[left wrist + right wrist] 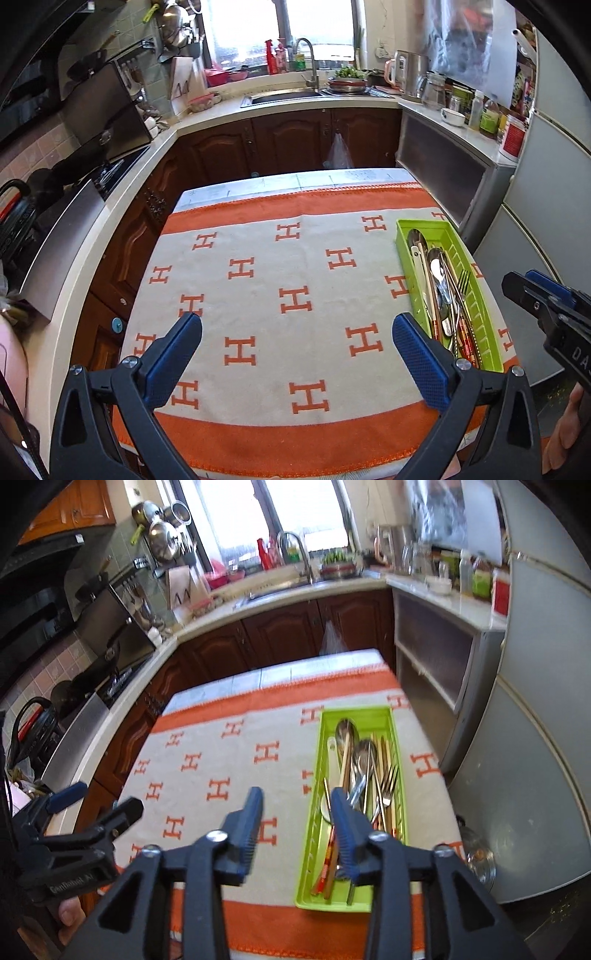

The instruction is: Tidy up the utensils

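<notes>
Utensils (364,775) lie heaped lengthwise in a green tray (309,812) that sits on the right side of the worktop (258,435), on a pale cloth (266,310) patterned with orange H shapes and edged with orange bands. In the tray are several steel spoons (436,269) with bowls toward the far end, forks (388,786) with tines pointing far, chopsticks (384,749) along the right side, a white-handled piece on the left, and red-and-orange striped handles (327,864) at the near end.

Left gripper (297,328) hangs above the middle of the cloth, its blue-padded jaws spread wide with nothing between them; the tray is just to its right. Right gripper (295,801) is above the near left edge of the tray, its jaws parted with only cloth and the tray's rim seen through the gap, and nothing is held. A person's fingers show on each gripper's handle at the edge of the other gripper's view.

Beyond the worktop's far edge stand dark wooden cabinets (288,140), a sink (284,96) under a bright window, and a grey refrigerator (535,738) on the right.
</notes>
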Tool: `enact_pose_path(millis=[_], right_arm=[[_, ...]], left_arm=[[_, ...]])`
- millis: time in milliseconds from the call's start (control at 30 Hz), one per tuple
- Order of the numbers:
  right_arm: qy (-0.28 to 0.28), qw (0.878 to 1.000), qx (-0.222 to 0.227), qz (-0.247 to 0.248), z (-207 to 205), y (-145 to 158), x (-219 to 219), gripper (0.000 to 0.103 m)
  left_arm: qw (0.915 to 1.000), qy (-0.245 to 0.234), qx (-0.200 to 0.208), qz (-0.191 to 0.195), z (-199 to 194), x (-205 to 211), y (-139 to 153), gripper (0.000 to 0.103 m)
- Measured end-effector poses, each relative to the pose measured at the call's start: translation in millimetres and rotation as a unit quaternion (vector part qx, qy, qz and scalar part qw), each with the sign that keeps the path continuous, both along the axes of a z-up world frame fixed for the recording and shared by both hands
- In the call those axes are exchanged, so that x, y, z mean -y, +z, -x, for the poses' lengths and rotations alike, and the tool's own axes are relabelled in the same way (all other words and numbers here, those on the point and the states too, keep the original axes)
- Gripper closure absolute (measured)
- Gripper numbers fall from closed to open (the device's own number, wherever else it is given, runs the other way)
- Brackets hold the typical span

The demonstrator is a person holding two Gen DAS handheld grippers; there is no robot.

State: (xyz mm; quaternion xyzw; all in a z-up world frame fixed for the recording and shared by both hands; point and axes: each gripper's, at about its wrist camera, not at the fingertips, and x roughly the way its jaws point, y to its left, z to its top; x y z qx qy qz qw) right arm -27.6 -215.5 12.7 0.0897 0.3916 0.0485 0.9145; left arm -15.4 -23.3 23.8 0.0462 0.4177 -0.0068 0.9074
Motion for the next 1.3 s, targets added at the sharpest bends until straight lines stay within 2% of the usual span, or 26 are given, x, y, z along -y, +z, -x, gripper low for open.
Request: enact_pose_path(millis=[100, 233, 467, 1033, 1300], right_arm=[[0.008, 1.0, 0.013, 0.006, 7, 4, -11, 0.057], [0.018, 1.0, 0.009, 0.014, 10, 0, -23, 0.048], [0.02, 1.0, 0.007, 0.017, 13, -2, -30, 0.048], [0.028, 0.999, 0.019, 0.012, 18, 1, -43, 0.048], [0.027, 1.0, 0.009, 0.005, 14, -3, -43, 0.048]], left_arm=[[0.9994, 0.03, 0.014, 0.004, 8, -6, 2, 0.001], [0.9983, 0.05, 0.023, 0.016, 15, -14, 1, 0.001], [0.9977, 0.064, 0.013, 0.021, 14, -23, -4, 0.001], [0.9989, 0.043, 0.0, 0.02, 13, -18, -11, 0.001], [0.9991, 0.034, -0.002, 0.024, 12, -17, -12, 0.001]])
